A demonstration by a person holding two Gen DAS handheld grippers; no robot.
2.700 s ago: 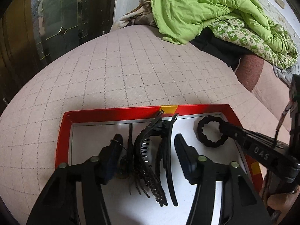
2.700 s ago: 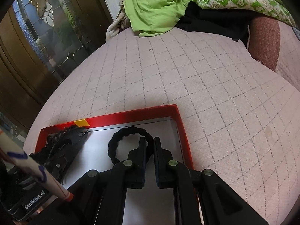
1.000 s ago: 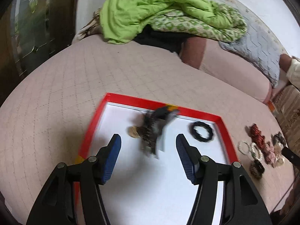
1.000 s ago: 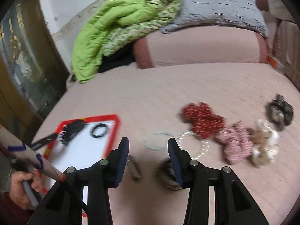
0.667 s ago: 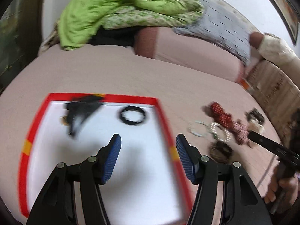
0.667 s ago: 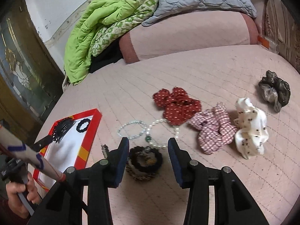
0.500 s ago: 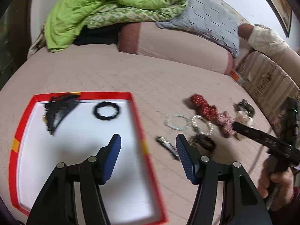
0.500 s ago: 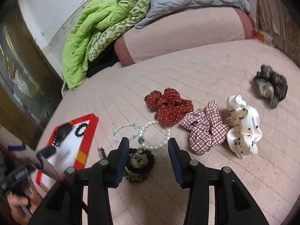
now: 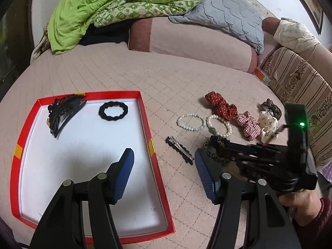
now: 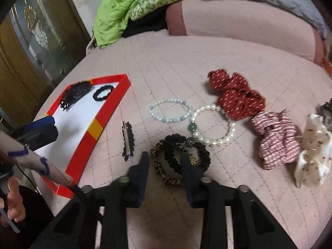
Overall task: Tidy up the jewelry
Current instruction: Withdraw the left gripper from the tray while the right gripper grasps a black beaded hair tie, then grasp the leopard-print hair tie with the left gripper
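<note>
Close to both cameras, on the pink quilted bed:
Left gripper (image 9: 164, 176): jaws half open, nothing between them; one blue pad over the white floor of the tray, the other over the bedcover just outside the red rim.
Right gripper (image 10: 165, 174): jaws have just been closing, narrow gap now; set down around the near side of the hair-tie pile, pads blurred, firm grip cannot be told.
Hair-tie pile (image 10: 179, 157): leopard-print tie and black ties, lying together on the bedcover.
Black hair clip (image 10: 127, 139): flat on the cover, between pile and tray, apart from both.
Red tray (image 9: 146, 128): left of the loose things; holds a black scrunchie ring (image 9: 113, 111) and black hair combs (image 9: 62, 112) at its far end.
Two pearl bracelets (image 10: 193, 122): just behind the pile, touching each other.
Scrunchies: red dotted (image 10: 236, 95), pink checked (image 10: 276, 137), cream (image 10: 313, 151), in a row to the right.
Far edge: green quilt (image 9: 108, 6), grey pillow (image 9: 228, 14).
</note>
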